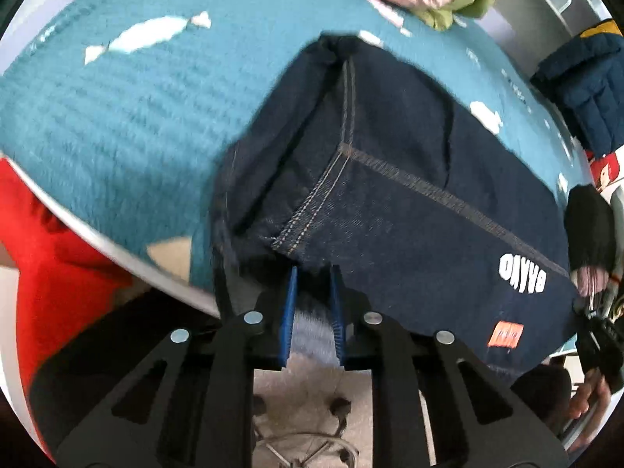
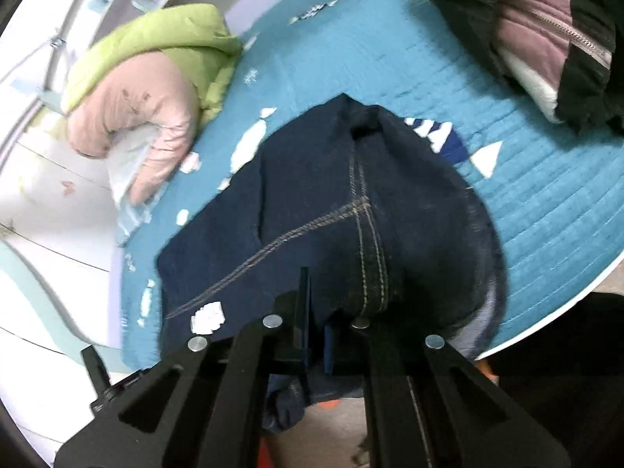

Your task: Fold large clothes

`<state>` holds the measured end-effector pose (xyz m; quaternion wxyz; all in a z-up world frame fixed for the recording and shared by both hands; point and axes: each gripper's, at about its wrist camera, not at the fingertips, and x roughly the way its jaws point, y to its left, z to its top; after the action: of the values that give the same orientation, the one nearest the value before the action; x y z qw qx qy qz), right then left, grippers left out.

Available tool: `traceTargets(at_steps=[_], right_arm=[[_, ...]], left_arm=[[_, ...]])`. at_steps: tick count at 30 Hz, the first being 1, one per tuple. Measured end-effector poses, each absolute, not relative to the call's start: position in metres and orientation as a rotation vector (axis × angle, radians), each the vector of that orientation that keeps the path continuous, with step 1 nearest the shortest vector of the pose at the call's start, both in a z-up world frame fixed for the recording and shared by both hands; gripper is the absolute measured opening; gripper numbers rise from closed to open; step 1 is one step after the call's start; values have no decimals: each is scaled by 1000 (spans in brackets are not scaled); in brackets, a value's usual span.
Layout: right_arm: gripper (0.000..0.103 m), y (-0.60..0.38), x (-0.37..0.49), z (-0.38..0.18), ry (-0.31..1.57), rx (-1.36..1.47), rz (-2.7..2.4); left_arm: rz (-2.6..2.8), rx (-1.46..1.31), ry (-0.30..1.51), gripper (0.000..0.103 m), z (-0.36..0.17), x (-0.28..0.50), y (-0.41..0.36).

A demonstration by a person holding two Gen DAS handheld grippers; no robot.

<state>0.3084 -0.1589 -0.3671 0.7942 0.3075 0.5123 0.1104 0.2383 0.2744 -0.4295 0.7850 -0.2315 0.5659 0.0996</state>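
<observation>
Dark blue jeans (image 1: 390, 163) with pale stitched seams lie folded on a teal quilted bedspread (image 1: 136, 117). My left gripper (image 1: 314, 273) is shut on the near edge of the jeans, with denim pinched between its blue pads. A white printed logo and an orange tag show on the jeans at the right. In the right wrist view the same jeans (image 2: 331, 214) stretch away over the bedspread (image 2: 546, 202). My right gripper (image 2: 318, 312) is shut on their near edge, with the cloth bunched between the fingers.
A pink and green puffy jacket (image 2: 148, 89) lies at the far left of the bed. A black and mauve jacket (image 2: 546, 39) lies at the far right. A navy garment (image 1: 585, 82) hangs at the right. The bed's edge and the floor are near me.
</observation>
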Motion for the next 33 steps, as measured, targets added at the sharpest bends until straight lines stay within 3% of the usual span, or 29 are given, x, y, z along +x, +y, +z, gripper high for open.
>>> traceTargets(at_steps=[5, 10, 16, 17, 20, 27, 33], right_arm=[[18, -158, 315, -417, 1266, 633, 164], [21, -164, 295, -374, 1208, 571, 174], [21, -161, 305, -317, 1088, 477, 183], [21, -156, 316, -312, 1069, 480, 208], [6, -132, 347, -310, 1056, 438, 263], [3, -77, 417, -345, 1141, 280, 236], [0, -120, 455, -421, 1281, 337, 163]], left_arm=[[294, -509, 1284, 17, -455, 228, 289], [245, -521, 1174, 18, -418, 223, 298], [157, -439, 1021, 42, -366, 253, 278], [134, -438, 1016, 47, -363, 264, 271], [31, -432, 1019, 49, -364, 307, 244], [-54, -319, 1171, 58, -416, 387, 206], [-65, -441, 1210, 55, -453, 397, 230]])
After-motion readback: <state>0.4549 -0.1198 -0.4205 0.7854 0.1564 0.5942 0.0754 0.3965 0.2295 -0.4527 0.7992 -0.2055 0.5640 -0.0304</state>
